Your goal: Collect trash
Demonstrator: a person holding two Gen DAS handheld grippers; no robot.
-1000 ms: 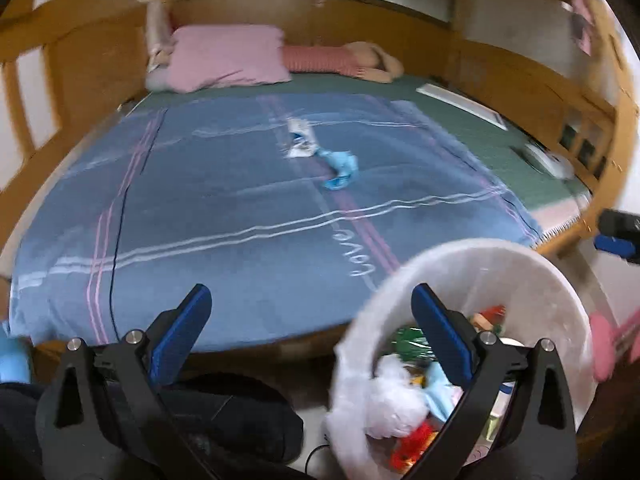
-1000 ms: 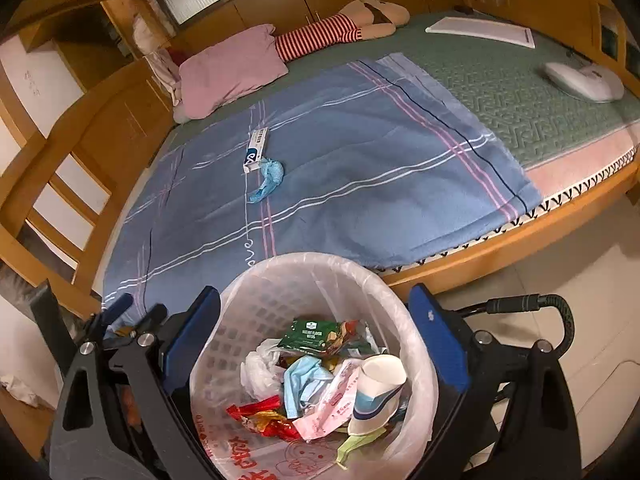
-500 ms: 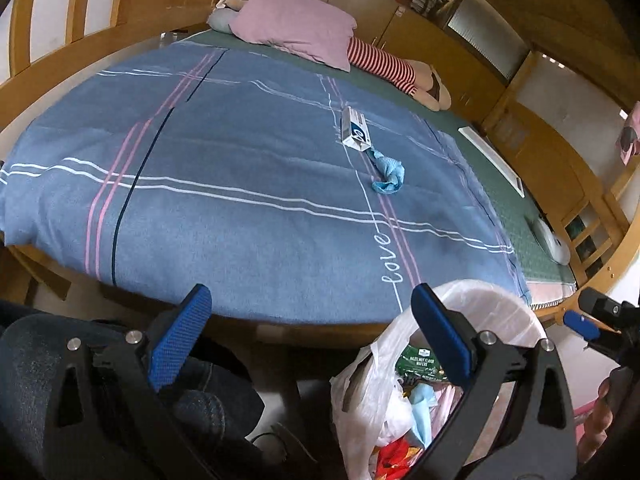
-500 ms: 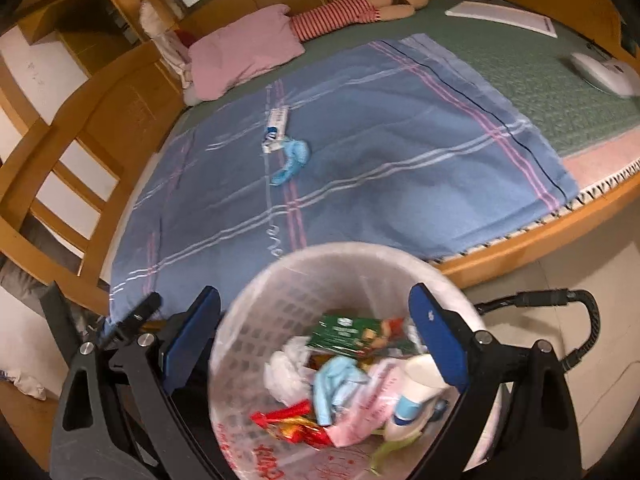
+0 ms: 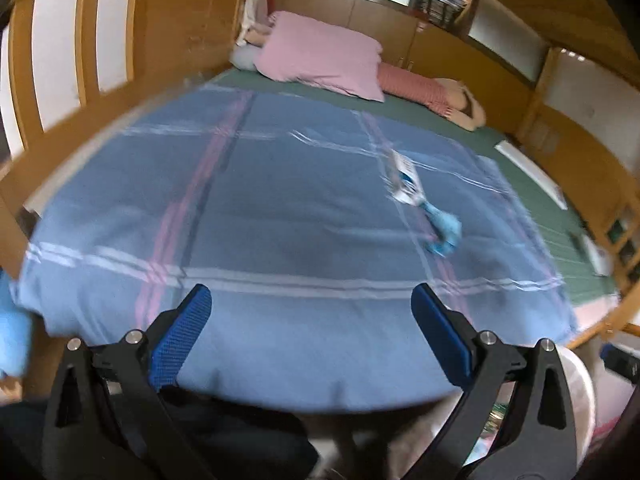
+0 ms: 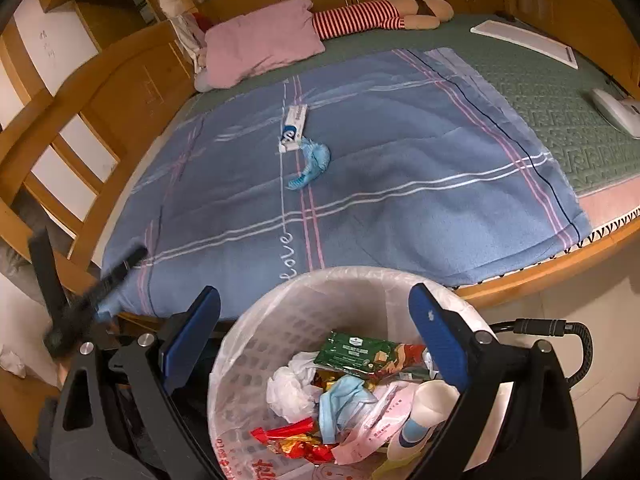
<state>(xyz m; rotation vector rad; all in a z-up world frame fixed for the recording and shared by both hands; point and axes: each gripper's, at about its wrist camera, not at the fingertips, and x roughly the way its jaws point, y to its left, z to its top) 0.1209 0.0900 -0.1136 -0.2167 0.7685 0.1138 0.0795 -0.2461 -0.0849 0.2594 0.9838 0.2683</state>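
Left view blurred; bin mostly cut off | tube long axis toward pillow, beside wad | both hand-held grippers spread, empty

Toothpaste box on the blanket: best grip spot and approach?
Grip the toothpaste box across its short width near the far end, coming down from above. It lies flat and long on the blue blanket, so only the narrow sides offer a pinch. Its near end touches or sits right beside the crumpled blue wad, so avoid that end. Left gripper is open and empty.
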